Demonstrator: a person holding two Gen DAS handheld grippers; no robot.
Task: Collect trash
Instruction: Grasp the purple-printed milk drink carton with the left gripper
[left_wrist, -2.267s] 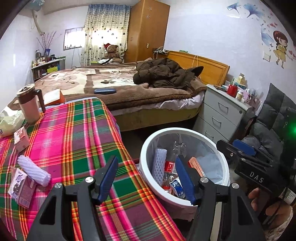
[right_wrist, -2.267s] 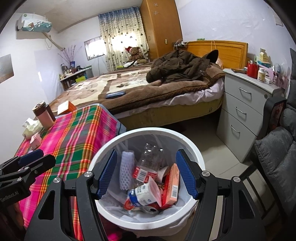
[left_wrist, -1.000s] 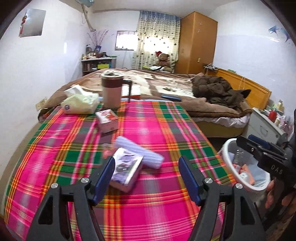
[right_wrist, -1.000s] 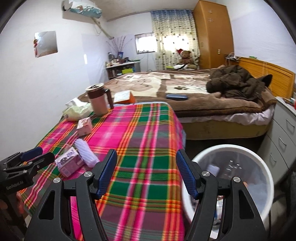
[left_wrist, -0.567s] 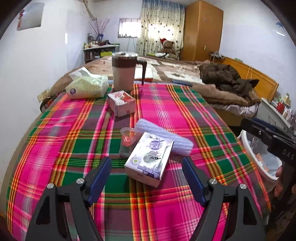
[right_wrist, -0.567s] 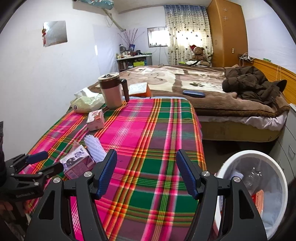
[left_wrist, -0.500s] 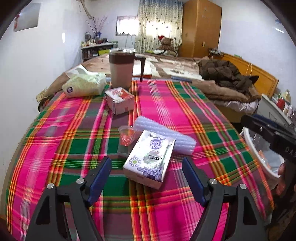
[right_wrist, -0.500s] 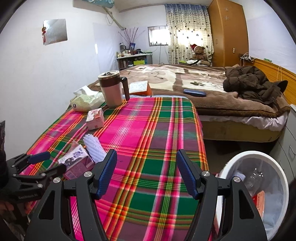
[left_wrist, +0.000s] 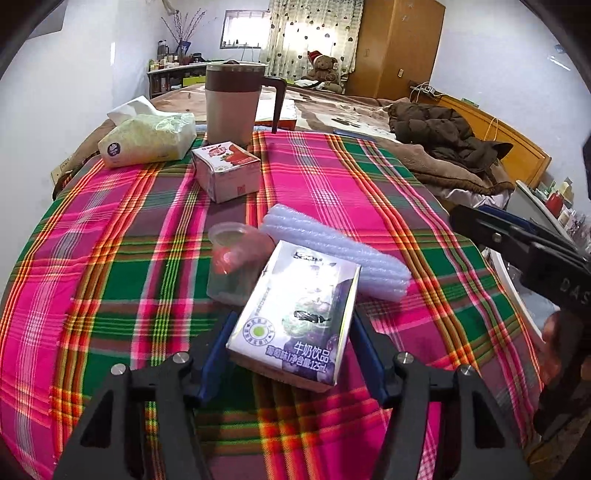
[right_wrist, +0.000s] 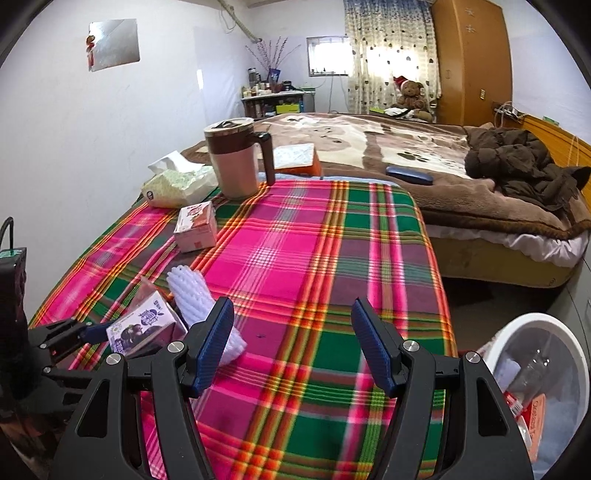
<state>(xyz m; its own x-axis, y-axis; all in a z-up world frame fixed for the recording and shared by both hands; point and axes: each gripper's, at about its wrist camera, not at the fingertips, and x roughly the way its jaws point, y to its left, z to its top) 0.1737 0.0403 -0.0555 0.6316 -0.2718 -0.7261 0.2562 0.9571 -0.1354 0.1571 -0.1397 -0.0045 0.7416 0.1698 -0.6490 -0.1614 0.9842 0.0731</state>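
Observation:
A purple and white milk drink carton (left_wrist: 295, 317) lies on the plaid tablecloth (left_wrist: 110, 280) between the fingers of my left gripper (left_wrist: 291, 354). The jaws stand open around it, close to its sides. Just beyond it lie a clear plastic cup (left_wrist: 232, 258) and a white foam sleeve (left_wrist: 332, 254), with a small strawberry carton (left_wrist: 225, 170) farther back. My right gripper (right_wrist: 291, 347) is open and empty above the cloth. It sees the milk carton (right_wrist: 144, 325), the foam sleeve (right_wrist: 199, 299) and my left gripper (right_wrist: 88, 332) at lower left. The white trash bin (right_wrist: 532, 325) holds trash at lower right.
A brown lidded mug (left_wrist: 236, 103) and a tissue pack (left_wrist: 147, 138) stand at the table's far end. A bed with a brown jacket (right_wrist: 517, 158) lies beyond the table. The right gripper's body (left_wrist: 517, 240) shows at the right in the left wrist view.
My left gripper has moved forward over the table, so the milk carton now sits between its fingers. My right gripper has swung from the bin toward the table.

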